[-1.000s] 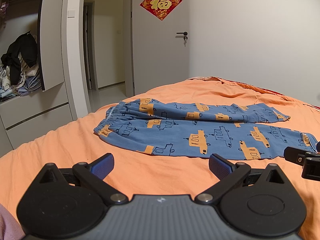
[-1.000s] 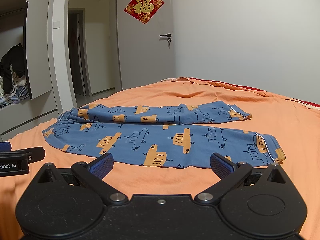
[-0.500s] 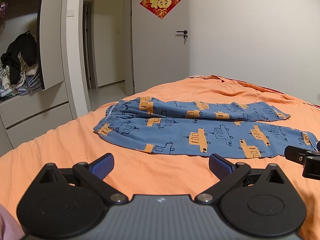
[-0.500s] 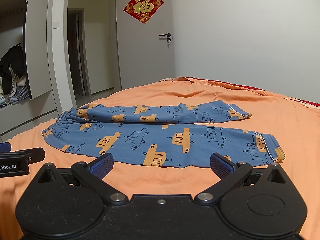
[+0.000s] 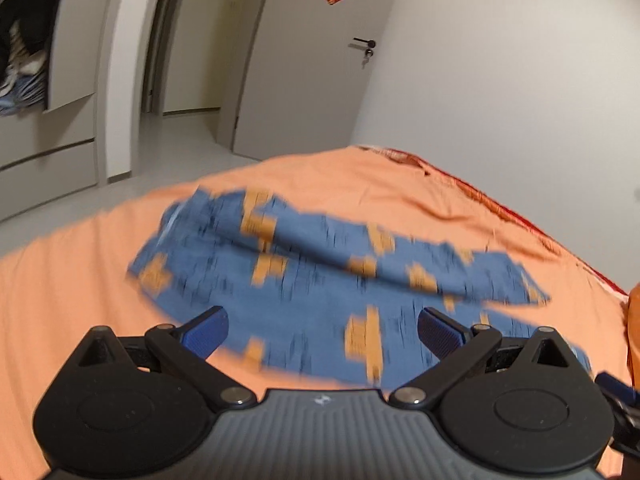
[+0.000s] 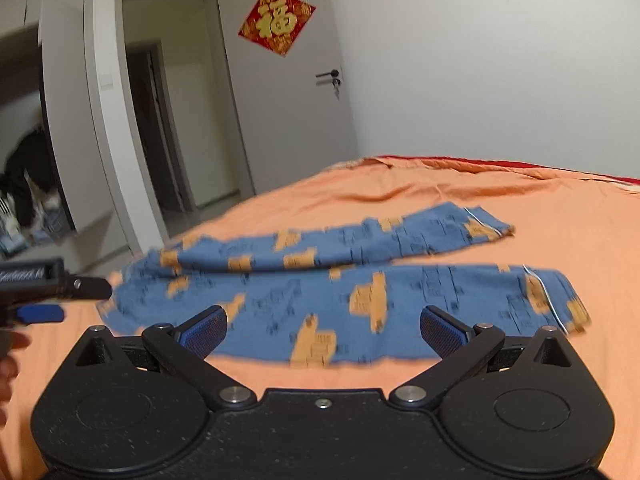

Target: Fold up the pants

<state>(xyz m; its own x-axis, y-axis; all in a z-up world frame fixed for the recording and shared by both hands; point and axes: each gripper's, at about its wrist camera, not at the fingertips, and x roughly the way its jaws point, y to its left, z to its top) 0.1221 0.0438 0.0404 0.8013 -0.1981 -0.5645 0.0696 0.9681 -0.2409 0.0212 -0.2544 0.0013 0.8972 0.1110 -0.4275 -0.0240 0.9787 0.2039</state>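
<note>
Left hand-held gripper [image 5: 322, 330]: blue fingertips [image 5: 206, 330] spread wide, nothing between them. Hanging just over the near edge of the blue pants [image 5: 320, 280], close to the waist end. Blurry here, so touching or not, cannot tell.

Right hand-held gripper [image 6: 322, 330]: fingertips [image 6: 440, 330] spread wide too, holding nothing. Low over the near leg of the pants [image 6: 340, 300].

Pants lying flat on the orange bed [image 6: 480, 188], two legs side by side, waist to the left, cuffs to the right. Yellow truck shapes all over the blue cloth.

Beyond the bed: a white door [image 6: 292, 120] with a dark handle [image 6: 330, 76] and a red and gold paper square [image 6: 277, 20]. Off to the left, an open closet [image 6: 24, 184] with clothes piled inside.
</note>
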